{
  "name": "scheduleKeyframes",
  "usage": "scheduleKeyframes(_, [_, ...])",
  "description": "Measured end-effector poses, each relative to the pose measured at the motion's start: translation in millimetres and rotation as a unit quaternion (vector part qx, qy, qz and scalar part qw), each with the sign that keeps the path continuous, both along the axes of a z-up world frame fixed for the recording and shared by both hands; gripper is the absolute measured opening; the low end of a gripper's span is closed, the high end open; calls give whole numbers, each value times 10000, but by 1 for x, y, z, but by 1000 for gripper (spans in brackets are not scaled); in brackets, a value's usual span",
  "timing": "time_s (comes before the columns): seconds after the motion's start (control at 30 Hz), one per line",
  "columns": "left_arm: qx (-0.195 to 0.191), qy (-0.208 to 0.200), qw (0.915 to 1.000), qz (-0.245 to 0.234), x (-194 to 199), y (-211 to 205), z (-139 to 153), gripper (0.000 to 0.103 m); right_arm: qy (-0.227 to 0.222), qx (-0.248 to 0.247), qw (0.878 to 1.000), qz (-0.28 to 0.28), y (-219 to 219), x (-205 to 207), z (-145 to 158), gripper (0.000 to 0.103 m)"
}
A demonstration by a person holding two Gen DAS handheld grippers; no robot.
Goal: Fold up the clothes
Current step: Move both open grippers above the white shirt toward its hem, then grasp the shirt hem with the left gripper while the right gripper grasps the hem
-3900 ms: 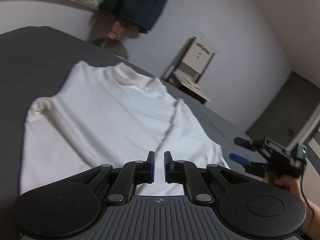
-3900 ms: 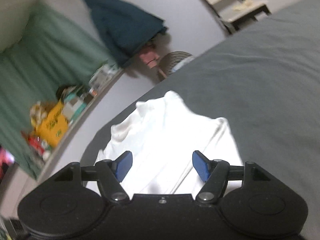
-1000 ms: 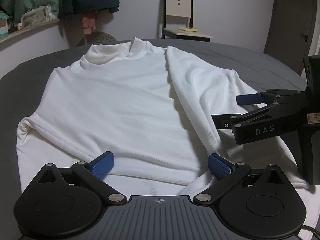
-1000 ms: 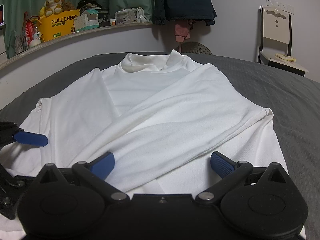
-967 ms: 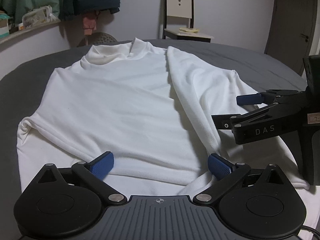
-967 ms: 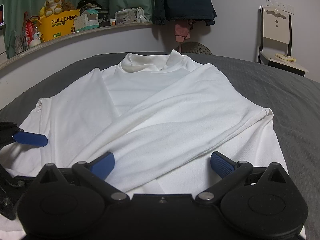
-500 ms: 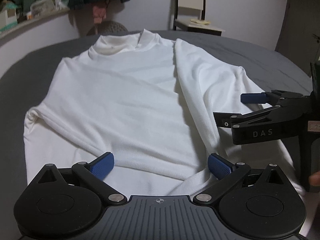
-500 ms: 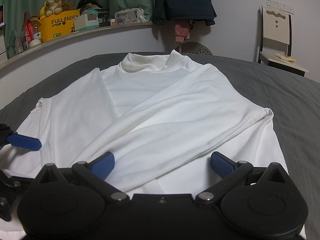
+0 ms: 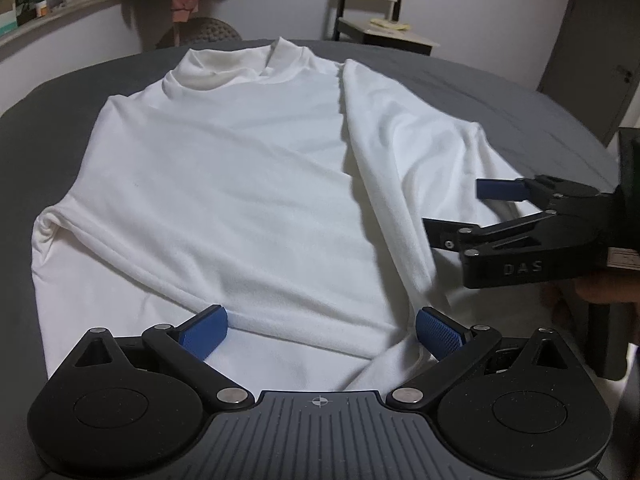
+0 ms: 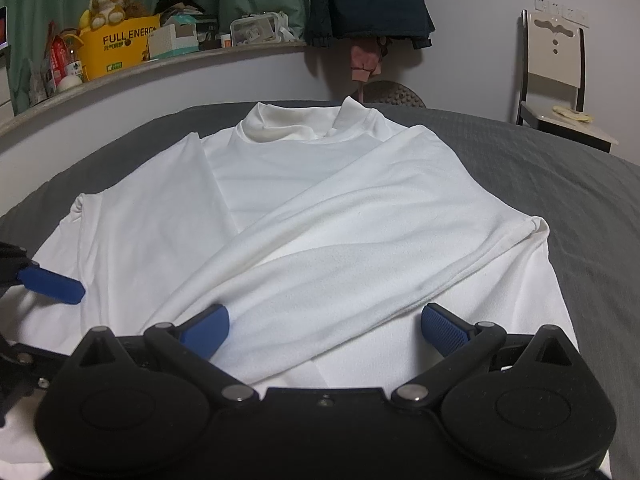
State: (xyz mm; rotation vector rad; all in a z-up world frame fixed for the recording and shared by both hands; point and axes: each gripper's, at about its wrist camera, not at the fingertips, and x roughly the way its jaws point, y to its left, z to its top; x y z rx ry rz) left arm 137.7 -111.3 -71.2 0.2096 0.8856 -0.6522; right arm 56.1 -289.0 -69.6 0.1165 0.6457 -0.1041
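Observation:
A white long-sleeved top (image 9: 240, 184) (image 10: 344, 216) lies flat on the dark grey bed, collar at the far end, both sleeves folded in across the body. My left gripper (image 9: 320, 330) hovers open over the hem, nothing between its blue pads. My right gripper (image 10: 324, 330) is open too, low above the folded sleeve near the hem. The left wrist view shows the right gripper (image 9: 464, 210) from the side at the top's right edge, a hand behind it. One blue fingertip (image 10: 50, 286) of the left gripper pokes in at the left edge of the right wrist view.
The grey bed cover (image 10: 560, 184) (image 9: 500, 96) spreads around the top. Behind the bed a curved ledge (image 10: 160, 66) carries boxes and a soft toy, a dark jacket (image 10: 368, 0) hangs on the wall, and a pale chair (image 10: 556, 80) (image 9: 380, 12) stands at the back right.
Earlier my left gripper was shut and the sleeves lay differently. Over the last second the left gripper eased back and slightly up from the hem; the right one has hardly moved. Both stay open.

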Motion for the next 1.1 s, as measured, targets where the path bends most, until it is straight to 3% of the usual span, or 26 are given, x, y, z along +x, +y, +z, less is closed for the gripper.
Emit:
scheduleKeyframes(0.13, [189, 48, 9998, -41, 5, -5, 5, 103, -69, -168, 9996, 217, -2, -4, 9, 103])
scheduleKeyframes(0.23, [192, -8, 9998, -49, 14, 2, 19, 103, -515, -348, 9970, 459, -12, -8, 34, 103])
scheduleKeyframes(0.3, [19, -295, 9994, 169, 24, 17, 39, 103, -793, -369, 9939, 668, -25, -5, 53, 103])
scheduleKeyframes(0.43, [-616, -579, 9918, 956, 71, 57, 76, 103, -711, -497, 9893, 1172, -61, 38, 85, 100])
scheduleKeyframes(0.53, [-553, -610, 9854, 1492, 123, 69, 86, 103, -514, -520, 9884, 1329, -89, 83, 97, 92])
scheduleKeyframes(0.57, [-441, -579, 9837, 1643, 142, 69, 83, 102, -421, -523, 9889, 1326, -98, 99, 99, 82])
scheduleKeyframes(0.63, [-304, -435, 9811, 1863, 175, 69, 75, 102, -174, -332, 9915, 1246, -117, 132, 99, 76])
scheduleKeyframes(0.73, [-259, -224, 9770, 2106, 217, 64, 59, 102, 162, 262, 9944, 1008, -146, 179, 92, 74])
scheduleKeyframes(0.8, [-270, 5, 9742, 2240, 238, 61, 44, 94, 343, 445, 9935, 988, -153, 204, 85, 73])
scheduleKeyframes(0.87, [-262, 208, 9721, 2321, 255, 59, 29, 75, 558, 345, 9919, 1087, -151, 226, 76, 73])
scheduleKeyframes(0.9, [-229, 297, 9712, 2355, 262, 58, 22, 71, 705, 194, 9900, 1206, -147, 234, 71, 72])
scheduleKeyframes(0.97, [-134, 412, 9700, 2392, 274, 54, 10, 69, 932, -62, 9851, 1443, -141, 249, 60, 61])
scheduleKeyframes(1.1, [-127, 192, 9738, 2261, 284, 46, 4, 69, 916, -237, 9757, 1977, -133, 263, 48, 57])
